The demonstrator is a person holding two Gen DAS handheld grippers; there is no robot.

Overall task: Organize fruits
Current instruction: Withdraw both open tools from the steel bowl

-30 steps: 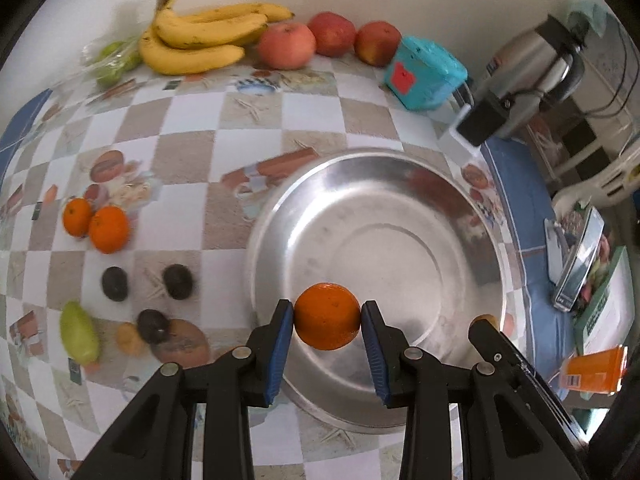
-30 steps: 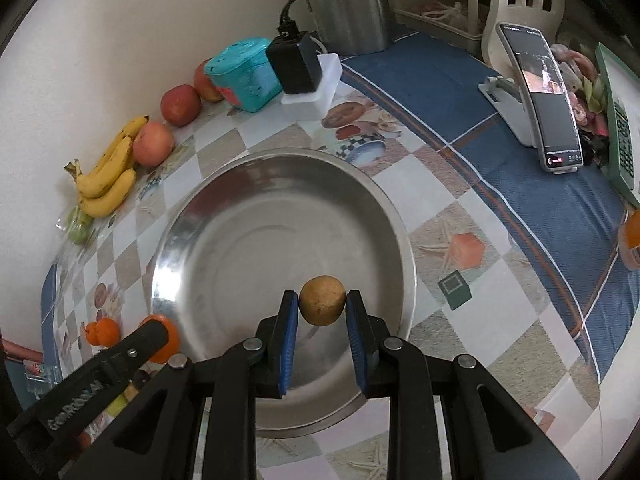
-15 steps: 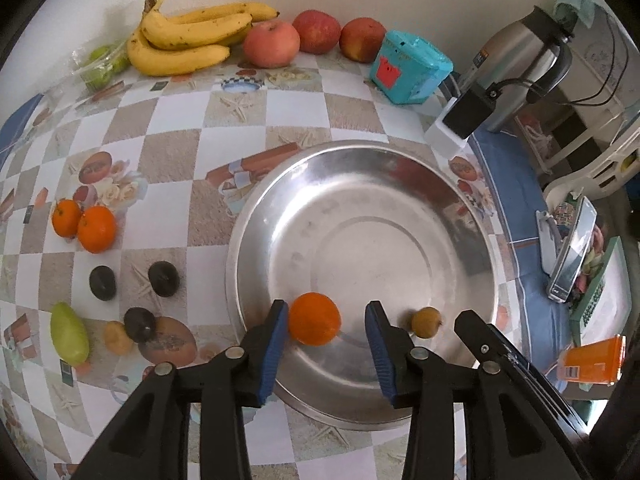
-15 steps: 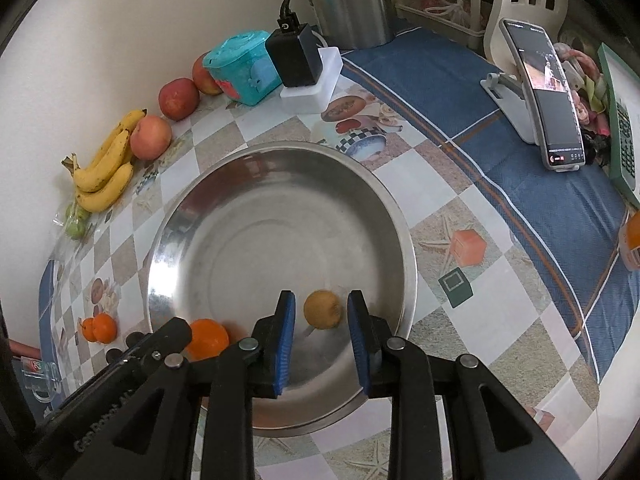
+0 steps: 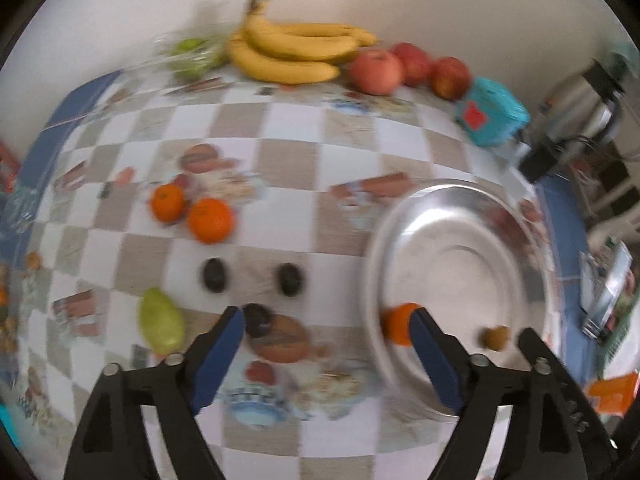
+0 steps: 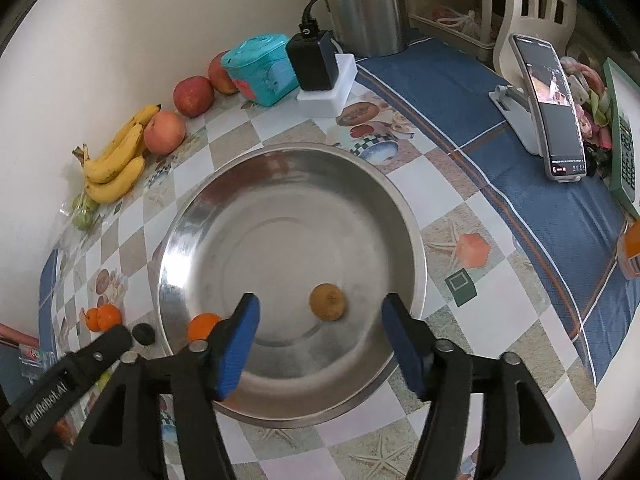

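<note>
- Table (image 6: 460, 184): covered by a checkered printed cloth with a blue border; it carries everything listed below.
- Bowl (image 6: 412, 216): large steel basin near the table's middle. Two fruits lie inside it, close to the near rim and apart from each other.
- Left gripper (image 5: 324, 336): jaws have just been opening and now stand spread wide, nothing between the pads. It hangs over the cloth just left of the bowl; this view is motion-blurred.
- Right gripper (image 6: 318, 320): jaws have just been opening and stand spread, pads clear of the fruit. It hovers over the bowl's near side.
- Bananas (image 5: 292, 48): one bunch against the back wall, with a bag of green fruit (image 5: 192, 50) to its left.
- Apples (image 5: 376, 70): three red ones in a row along the wall, between the bananas and a teal box (image 5: 490, 114).
- Orange (image 5: 396, 322): lying in the bowl at its left near edge, partly hidden by the left gripper's right finger.
- Two more oranges (image 5: 210, 220): touching each other on the cloth, well left of the bowl.
- Pear (image 5: 160, 326): green, on the cloth just left of the left gripper's left finger.
- Brown fruit (image 6: 327, 301): small, round, resting on the bowl's floor between the right gripper's open jaws, touching neither pad.
- Dark fruits (image 5: 290, 278): three small ones on the cloth between the oranges and the left gripper.
</note>
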